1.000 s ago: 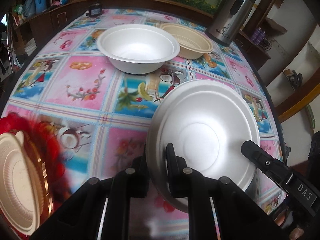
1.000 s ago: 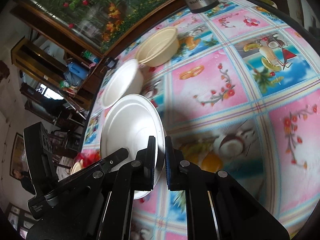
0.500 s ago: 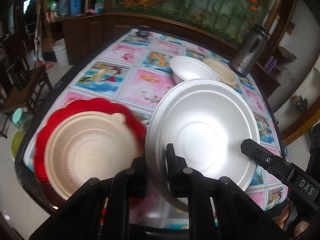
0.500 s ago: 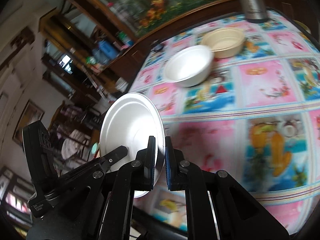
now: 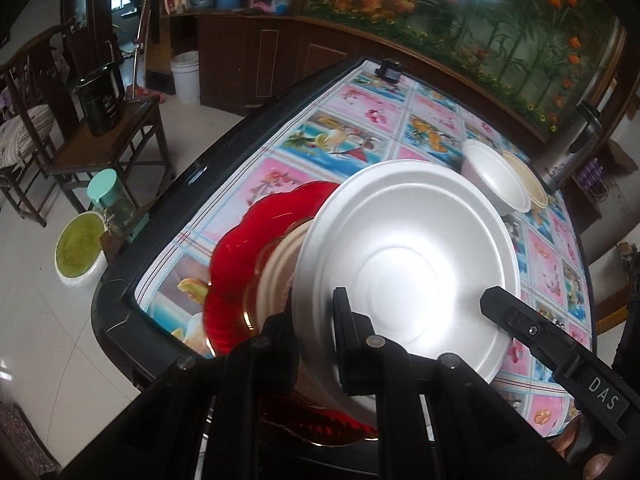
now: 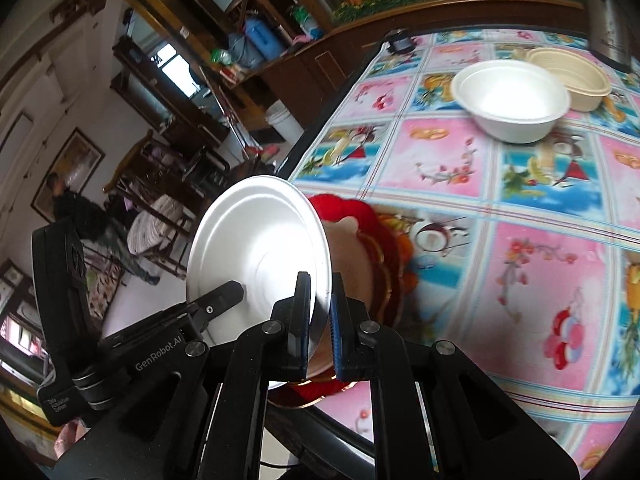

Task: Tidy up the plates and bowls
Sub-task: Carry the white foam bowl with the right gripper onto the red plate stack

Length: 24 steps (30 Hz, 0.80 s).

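Both grippers are shut on the rim of one white plate [image 5: 408, 264], held tilted above the table's near left corner. My left gripper [image 5: 316, 320] pinches its near edge; my right gripper [image 6: 320, 312] pinches the opposite edge, and the plate shows in the right wrist view [image 6: 256, 256]. Under it sit a red scalloped plate [image 5: 248, 252] and a beige plate [image 5: 276, 272] stacked on it, both partly hidden. A white bowl [image 6: 512, 100] and a beige bowl [image 6: 572, 72] stand side by side at the far end of the table.
A patterned cloth covers the table [image 6: 520, 208]. A steel kettle [image 5: 572, 148] stands behind the bowls. A small dark object [image 5: 390, 70] sits at the far corner. Left of the table are a chair [image 5: 100, 144], a green-lidded jar [image 5: 106, 196] and a basin [image 5: 80, 248].
Both grippers have carried the white plate further left and down over the red and beige plates. The beige plate is now mostly hidden under it.
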### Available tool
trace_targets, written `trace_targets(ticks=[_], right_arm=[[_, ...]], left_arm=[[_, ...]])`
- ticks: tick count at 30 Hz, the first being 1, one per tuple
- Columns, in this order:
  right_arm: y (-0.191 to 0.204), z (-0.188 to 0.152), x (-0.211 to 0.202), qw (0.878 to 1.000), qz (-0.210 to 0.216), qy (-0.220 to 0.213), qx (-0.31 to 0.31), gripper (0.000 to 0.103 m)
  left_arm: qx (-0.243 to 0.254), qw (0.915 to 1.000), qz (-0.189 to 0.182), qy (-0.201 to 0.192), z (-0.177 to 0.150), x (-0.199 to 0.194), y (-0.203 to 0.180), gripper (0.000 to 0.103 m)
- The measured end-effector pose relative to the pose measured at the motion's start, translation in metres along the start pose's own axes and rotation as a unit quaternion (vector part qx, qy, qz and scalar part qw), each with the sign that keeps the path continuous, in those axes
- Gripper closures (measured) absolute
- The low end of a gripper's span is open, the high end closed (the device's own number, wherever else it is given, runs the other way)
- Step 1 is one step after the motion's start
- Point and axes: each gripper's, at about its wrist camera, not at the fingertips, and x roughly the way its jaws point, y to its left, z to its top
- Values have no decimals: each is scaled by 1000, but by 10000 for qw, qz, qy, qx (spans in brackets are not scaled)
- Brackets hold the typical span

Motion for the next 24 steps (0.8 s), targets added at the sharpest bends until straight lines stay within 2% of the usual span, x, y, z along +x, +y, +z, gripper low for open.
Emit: trace_targets(ticks=[16,24], right_arm=[[4,-5,29,9995,-146,281,-4,94],[6,-5,29,9994,-281,181,-133,94]], left_arm=[[-55,9997,144,181,-4,15,14,89],[79,9995,280,149,-3,13,9,86]])
